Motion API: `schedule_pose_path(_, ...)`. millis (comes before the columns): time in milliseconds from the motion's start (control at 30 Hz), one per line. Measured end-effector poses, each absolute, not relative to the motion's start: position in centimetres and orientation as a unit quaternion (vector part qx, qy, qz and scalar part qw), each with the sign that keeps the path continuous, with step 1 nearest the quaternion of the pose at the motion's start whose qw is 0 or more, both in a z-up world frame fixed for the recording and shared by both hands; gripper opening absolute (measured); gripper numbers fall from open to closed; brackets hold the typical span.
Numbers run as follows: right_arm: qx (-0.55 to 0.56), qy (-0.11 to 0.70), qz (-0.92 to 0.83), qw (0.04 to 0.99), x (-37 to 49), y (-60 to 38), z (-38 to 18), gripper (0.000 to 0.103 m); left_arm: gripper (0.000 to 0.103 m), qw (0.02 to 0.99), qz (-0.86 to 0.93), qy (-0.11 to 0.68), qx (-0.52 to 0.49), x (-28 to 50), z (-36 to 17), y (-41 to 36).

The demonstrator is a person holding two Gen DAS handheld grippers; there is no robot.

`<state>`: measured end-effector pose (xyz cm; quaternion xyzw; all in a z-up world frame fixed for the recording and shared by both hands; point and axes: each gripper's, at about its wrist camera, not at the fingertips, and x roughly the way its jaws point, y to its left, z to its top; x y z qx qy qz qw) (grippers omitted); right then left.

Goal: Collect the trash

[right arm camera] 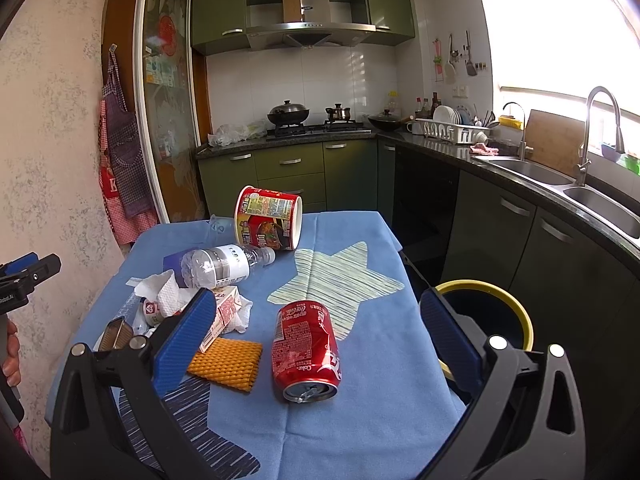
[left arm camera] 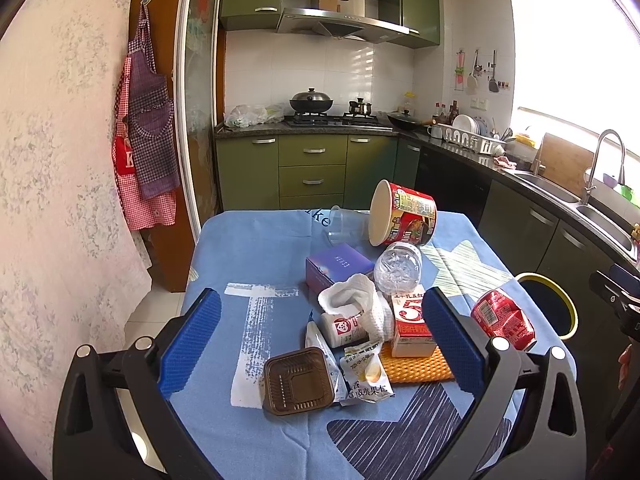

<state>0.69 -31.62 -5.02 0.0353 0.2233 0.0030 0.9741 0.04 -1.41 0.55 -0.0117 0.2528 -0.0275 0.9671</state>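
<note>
My right claw point(right arm camera: 316, 340) hangs wide apart and empty over the dented red cola can point(right arm camera: 306, 350), which lies on its side on the blue tablecloth point(right arm camera: 360, 420), between the pads. My left claw point(left arm camera: 320, 340), also spread and holding nothing, faces the brown plastic tray point(left arm camera: 298, 382), crumpled white tissue point(left arm camera: 360, 304) and clear plastic bottle point(left arm camera: 398, 266). Nothing looks collected yet. Next, I judge, I lower onto the can, pinch it, then carry it right to the yellow-rimmed black bin point(right arm camera: 486, 316) just beside the table.

blue worktop cloth point(right arm camera: 360, 420) with a pale striped star, red can point(right arm camera: 306, 350), orange dimpled mat point(right arm camera: 226, 362), red noodle cup point(right arm camera: 270, 218), yellow-rimmed black bin point(right arm camera: 486, 312), purple box point(left arm camera: 334, 270).
</note>
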Motion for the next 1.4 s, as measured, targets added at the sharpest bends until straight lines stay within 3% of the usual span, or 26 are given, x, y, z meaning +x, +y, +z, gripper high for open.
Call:
schedule_pose_path(833, 0.03, 0.246, 0.003, 0.969, 3.4, -31.8, -5.5, 0.097, 0.099, 0.965, -0.038, 0.261, -0.004, 2.2, -0.1, -2.0)
schedule_pose_path(1133, 0.045, 0.29, 0.047, 0.955, 14.4, -29.0, -2.1, 0.097, 0.099, 0.964, -0.036, 0.263, 0.002, 7.4, -0.6, -1.1)
schedule_pose_path(1400, -0.019, 0.352, 0.047, 0.935, 26.7, -21.1, -1.2, 0.096, 0.099, 0.963, -0.049, 0.267, -0.001, 13.4, -1.6, 0.2)
